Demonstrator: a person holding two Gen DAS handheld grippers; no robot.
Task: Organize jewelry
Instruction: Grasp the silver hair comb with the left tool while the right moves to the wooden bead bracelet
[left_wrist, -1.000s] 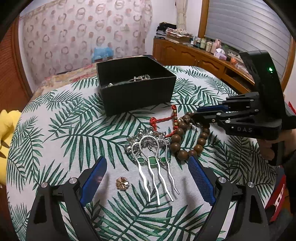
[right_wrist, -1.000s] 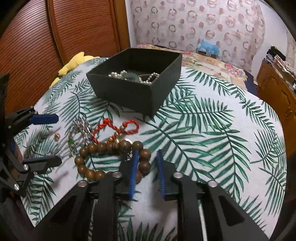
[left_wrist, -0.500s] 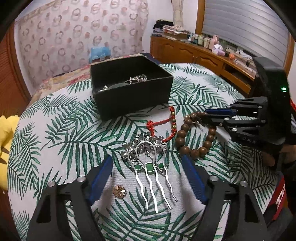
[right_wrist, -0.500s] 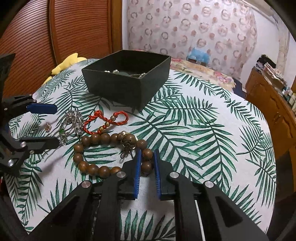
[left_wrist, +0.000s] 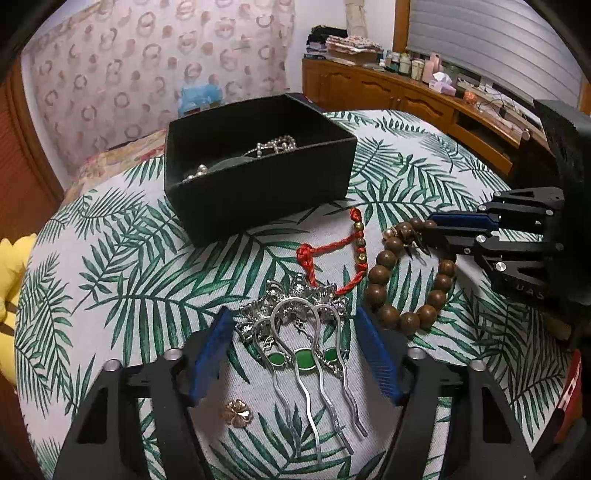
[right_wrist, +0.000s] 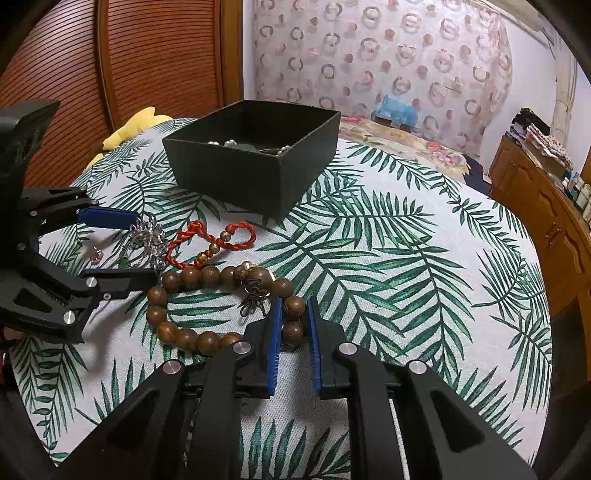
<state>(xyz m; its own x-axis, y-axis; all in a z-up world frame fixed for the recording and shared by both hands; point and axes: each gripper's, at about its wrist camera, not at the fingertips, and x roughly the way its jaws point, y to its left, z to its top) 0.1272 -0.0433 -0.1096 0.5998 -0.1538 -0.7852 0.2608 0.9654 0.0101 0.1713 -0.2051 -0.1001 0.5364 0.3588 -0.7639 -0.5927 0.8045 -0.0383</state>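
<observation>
The left hand-held gripper (left_wrist: 291, 354) is closing, its blue pads (left_wrist: 208, 349) on either side of the silver hair comb (left_wrist: 295, 332) but not yet pressing on it; a gap shows on both sides. The comb lies flat on the bench (left_wrist: 110, 280), its ornate head pointing toward the black box (left_wrist: 258, 192) and its wavy prongs running back between the fingers. Three green stones sit across the comb just below its head. A small gold flower-shaped piece (left_wrist: 237, 412) lies on the cloth just beside the left pad, apart from the comb.

The right hand-held gripper (right_wrist: 293, 325) is closed on the wooden bead bracelet (right_wrist: 207, 306), pinching beads between its narrow blue pads; the rest of the bracelet lies in a loop on the cloth, with a dark knotted tassel (right_wrist: 253, 299) near the grip. In the left wrist view this gripper reaches in from the right onto the bracelet.

A red cord bracelet (right_wrist: 210, 242) with small gold beads lies between the comb's head, the wooden beads and the box, touching the comb's head.

The box stands open further back on the palm-leaf tablecloth. Inside it are pearl strands (left_wrist: 273, 144) and a dark green piece (left_wrist: 231, 164). A yellow soft object (right_wrist: 136, 123) sits at the bench's far edge, and a wooden sideboard (left_wrist: 388, 96) with bottles runs along the wall.
</observation>
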